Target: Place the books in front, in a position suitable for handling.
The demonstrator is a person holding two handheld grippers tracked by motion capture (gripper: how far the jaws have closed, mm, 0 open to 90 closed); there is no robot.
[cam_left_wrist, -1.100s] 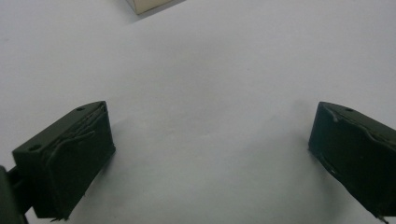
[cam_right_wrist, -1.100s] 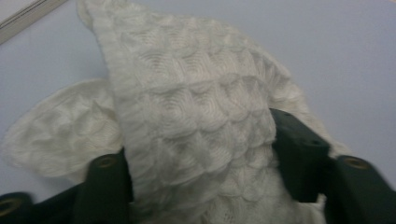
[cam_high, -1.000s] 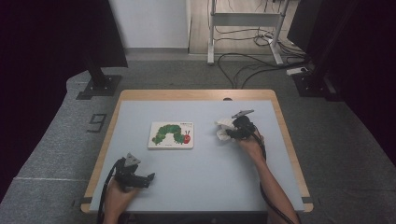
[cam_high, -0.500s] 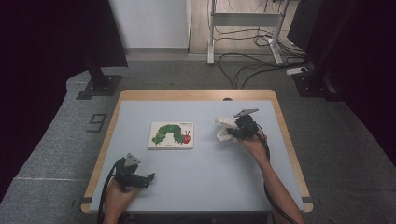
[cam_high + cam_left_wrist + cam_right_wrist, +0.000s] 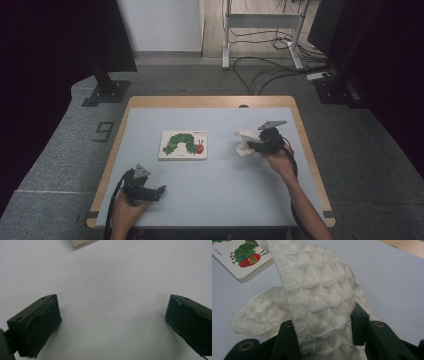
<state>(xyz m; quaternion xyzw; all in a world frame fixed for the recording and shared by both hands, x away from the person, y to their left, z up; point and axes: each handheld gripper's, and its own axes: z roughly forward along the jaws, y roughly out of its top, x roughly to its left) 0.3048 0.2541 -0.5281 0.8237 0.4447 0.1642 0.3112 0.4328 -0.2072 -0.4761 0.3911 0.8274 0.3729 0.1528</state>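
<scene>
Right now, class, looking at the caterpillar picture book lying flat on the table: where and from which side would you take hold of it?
Probably by its near long edge, coming in low from the person's side. The caterpillar picture book lies flat and thin, so only its edges offer a pinch. The open left hand-held gripper sits nearest.

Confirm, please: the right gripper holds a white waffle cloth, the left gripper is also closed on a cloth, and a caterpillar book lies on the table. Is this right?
Not fully. The left gripper holds nothing: the left gripper view shows its jaws wide apart over bare table. The rest is right: the right gripper is shut on the white waffle cloth, and the caterpillar book lies on the table.
</scene>
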